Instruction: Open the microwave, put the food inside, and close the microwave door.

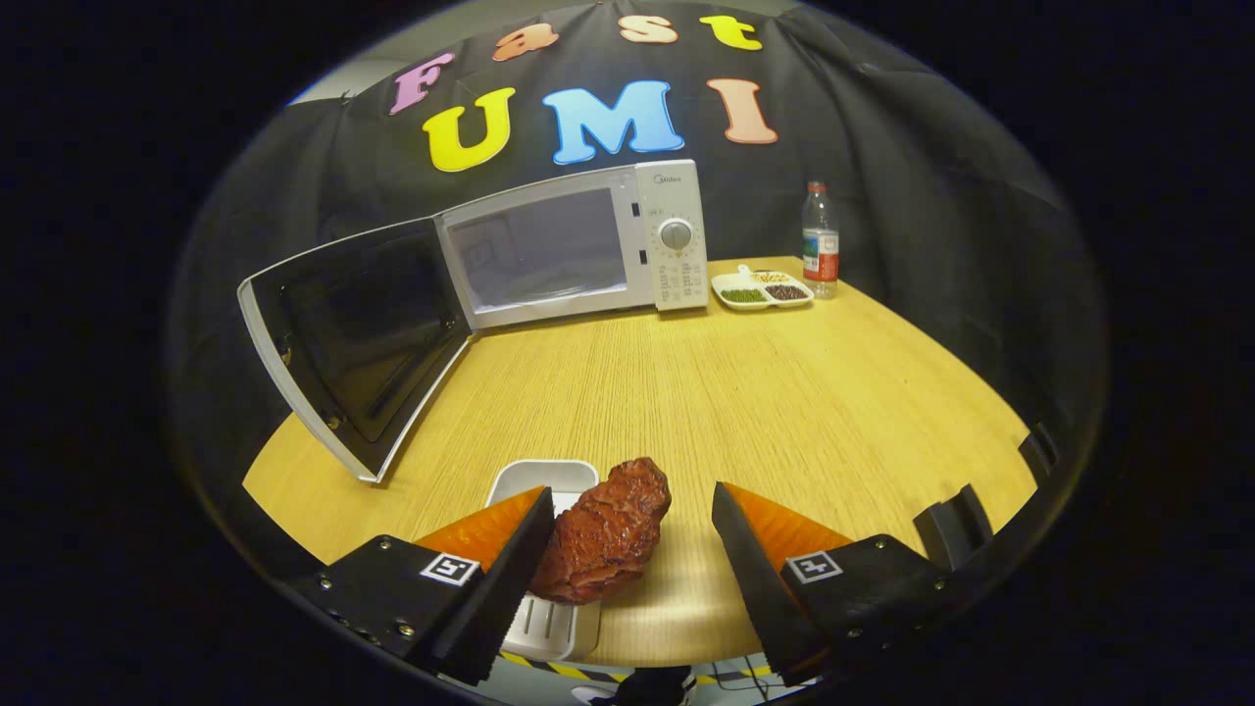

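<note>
Two fingers of the gripper (627, 529) stand wide apart at lower centre, gripping nothing; a reddish-brown piece of meat (605, 530) leans against the left finger over a white tray (545, 482). Upper left, the white microwave (574, 245) sits open-doored on the round wooden table (784, 392).

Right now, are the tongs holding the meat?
No, nothing is held. The tongs are open around the meat: one finger looks against its side, the other stands apart. It rests on the white tray.
</note>
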Motion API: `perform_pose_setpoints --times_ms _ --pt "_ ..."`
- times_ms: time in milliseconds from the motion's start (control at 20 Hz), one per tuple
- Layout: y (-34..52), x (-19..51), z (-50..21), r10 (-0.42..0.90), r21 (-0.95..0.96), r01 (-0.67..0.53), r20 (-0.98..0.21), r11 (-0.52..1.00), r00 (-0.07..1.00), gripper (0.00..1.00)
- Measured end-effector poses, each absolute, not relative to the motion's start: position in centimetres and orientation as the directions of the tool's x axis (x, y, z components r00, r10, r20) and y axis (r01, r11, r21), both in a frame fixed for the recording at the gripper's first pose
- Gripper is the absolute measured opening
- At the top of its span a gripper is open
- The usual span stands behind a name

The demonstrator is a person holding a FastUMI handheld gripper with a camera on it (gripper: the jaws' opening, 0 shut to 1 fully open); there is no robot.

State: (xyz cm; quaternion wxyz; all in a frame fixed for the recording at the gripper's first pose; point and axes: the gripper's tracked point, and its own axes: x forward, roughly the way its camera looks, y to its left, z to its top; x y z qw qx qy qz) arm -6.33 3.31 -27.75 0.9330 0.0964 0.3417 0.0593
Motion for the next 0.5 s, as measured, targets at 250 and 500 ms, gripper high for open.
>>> perform_pose_setpoints --times_ms 250,500 --pt "5.1 -6.7 -28.2 0.263 0.369 -0.005 -0.653 0.929 0.710 0.81" --pt "5.8 -6.5 -27.1 0.279 0.399 0.007 -0.653 0.917 0.704 0.36"
